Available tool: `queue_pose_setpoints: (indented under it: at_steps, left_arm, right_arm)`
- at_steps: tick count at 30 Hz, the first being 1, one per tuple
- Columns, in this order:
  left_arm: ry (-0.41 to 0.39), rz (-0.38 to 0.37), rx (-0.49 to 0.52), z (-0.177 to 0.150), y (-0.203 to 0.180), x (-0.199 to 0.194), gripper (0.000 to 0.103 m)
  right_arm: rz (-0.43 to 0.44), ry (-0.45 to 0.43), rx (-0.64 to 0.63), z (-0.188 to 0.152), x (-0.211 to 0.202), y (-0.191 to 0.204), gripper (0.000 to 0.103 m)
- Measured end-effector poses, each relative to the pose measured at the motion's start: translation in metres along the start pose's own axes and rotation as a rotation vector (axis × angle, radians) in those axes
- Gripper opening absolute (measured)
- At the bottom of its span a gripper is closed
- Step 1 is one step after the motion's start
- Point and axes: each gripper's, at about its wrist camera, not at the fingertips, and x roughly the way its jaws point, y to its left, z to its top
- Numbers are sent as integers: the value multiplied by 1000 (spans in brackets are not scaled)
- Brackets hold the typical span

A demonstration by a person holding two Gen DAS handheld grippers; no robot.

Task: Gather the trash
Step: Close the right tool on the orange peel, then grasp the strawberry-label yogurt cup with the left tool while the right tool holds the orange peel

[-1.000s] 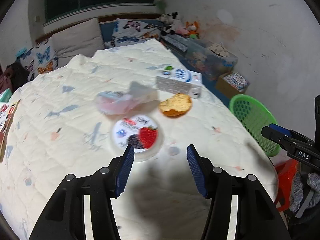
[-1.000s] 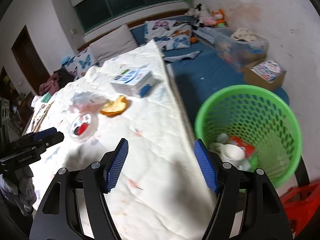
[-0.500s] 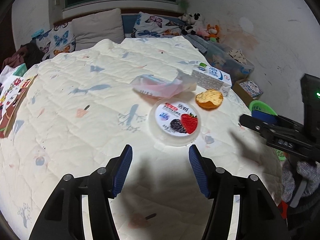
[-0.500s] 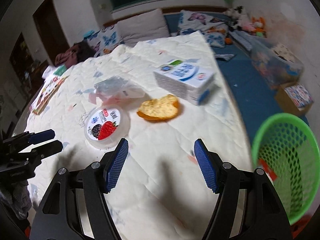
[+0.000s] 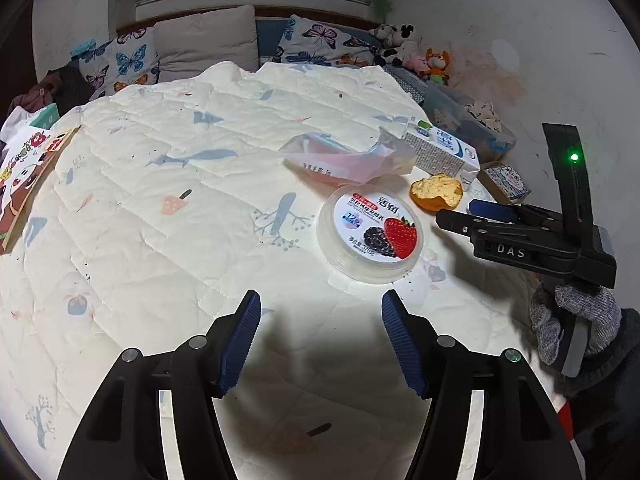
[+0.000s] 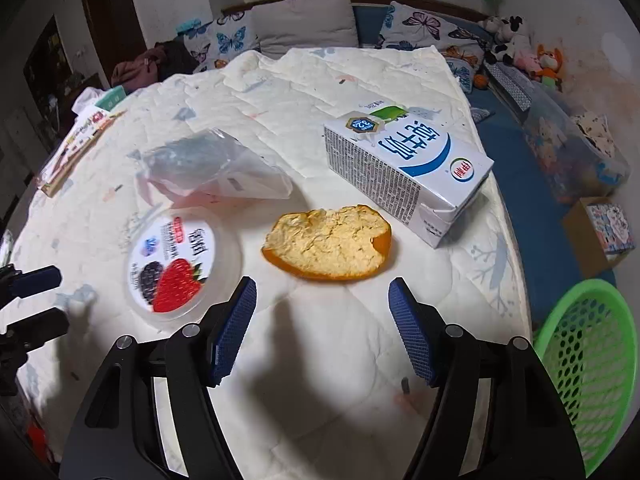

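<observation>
Near bed point(image 6: 360, 80) right edge: both hand-held grippers, left point(image 5: 320, 336) just widened, right point(image 6: 322, 326), gape empty. Risk: soft quilt snagged under peel point(image 6: 328, 242); tub point(image 6: 180, 262) slipping; bin point(image 6: 592, 364) missed.

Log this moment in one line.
left gripper: open, opening, empty | right gripper: open, empty | target: orange peel | bin: right

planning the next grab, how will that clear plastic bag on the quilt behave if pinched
The plastic bag looks thin and crumpled, so it is probably floppy and very light. It lies slack on the quilt, so it would likely sag and may slip from a shallow pinch.
</observation>
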Motion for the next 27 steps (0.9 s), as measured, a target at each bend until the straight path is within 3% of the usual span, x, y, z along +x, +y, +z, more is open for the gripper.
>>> queue_pose_setpoints:
  at_steps: [16,27]
  left_arm:
    - [19,-8,10,1,-3,8,65]
    - [49,-3,64,15,-18,29,70]
  right_arm:
    - [-23,14,-20,16,26,0,72]
    - [-11,-17,8,10,13,-2,56]
